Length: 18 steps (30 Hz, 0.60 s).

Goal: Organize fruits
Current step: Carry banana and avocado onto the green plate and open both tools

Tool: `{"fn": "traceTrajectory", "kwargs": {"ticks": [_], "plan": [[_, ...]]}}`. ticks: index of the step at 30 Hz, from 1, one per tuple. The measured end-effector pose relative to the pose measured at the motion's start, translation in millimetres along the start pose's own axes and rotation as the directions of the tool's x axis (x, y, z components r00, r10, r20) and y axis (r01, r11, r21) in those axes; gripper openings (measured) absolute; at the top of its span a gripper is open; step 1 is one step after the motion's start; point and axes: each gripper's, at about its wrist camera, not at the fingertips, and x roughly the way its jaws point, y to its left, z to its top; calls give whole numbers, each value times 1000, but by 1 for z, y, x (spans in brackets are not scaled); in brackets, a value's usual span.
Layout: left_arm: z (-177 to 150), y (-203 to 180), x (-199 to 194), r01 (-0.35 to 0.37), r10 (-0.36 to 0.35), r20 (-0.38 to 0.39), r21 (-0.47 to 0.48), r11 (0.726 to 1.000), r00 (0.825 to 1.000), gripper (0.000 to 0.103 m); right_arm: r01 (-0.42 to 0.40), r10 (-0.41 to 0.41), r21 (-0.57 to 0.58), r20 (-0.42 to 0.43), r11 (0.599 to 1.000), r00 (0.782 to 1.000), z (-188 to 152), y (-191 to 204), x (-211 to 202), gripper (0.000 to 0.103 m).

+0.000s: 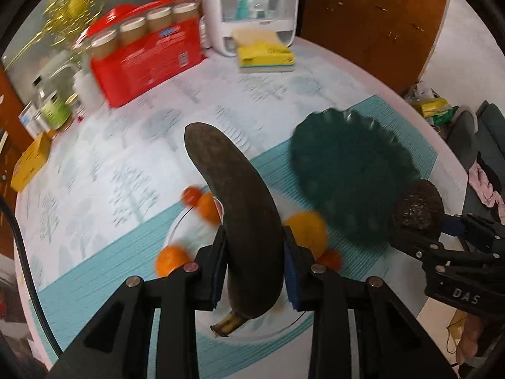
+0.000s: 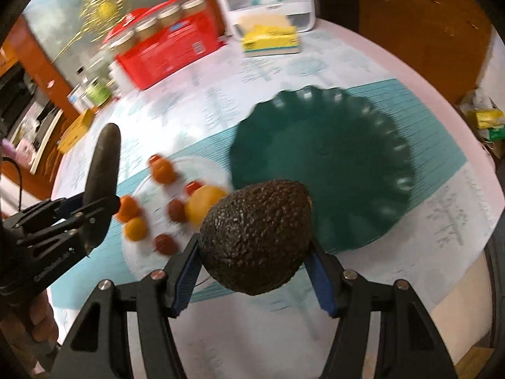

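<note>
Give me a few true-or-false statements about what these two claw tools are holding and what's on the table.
1. The left gripper is shut on a dark, overripe banana. True.
2. The right gripper holds an orange. False: it holds a dark, bumpy avocado.
3. The green plate already has fruit on it. False: it is bare.
4. Small orange and red fruits lie on a white plate beside the green one. True.
5. A red box stands at the table's far side. True.

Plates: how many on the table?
2. A dark green scalloped plate, empty, on the teal mat; a white plate beside it holding small fruits. Grippers may hide parts.
</note>
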Motion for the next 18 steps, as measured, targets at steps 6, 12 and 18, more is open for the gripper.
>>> {"fn": "traceTrajectory", "kwargs": {"ticks": [6,12,18], "plan": [[38,-36,29,54,-54,-16,15,998,998,30,76,-76,-20,17,997,997,39,-39,8,63],[65,-74,63,116,-115,-28,44,992,993,30,122,-123,-43,-25,992,992,72,-77,45,63],[71,-93,88,133,-130,-40,62,989,991,30,101,-109,-80,-96,992,989,82,-100,74,63]]}}
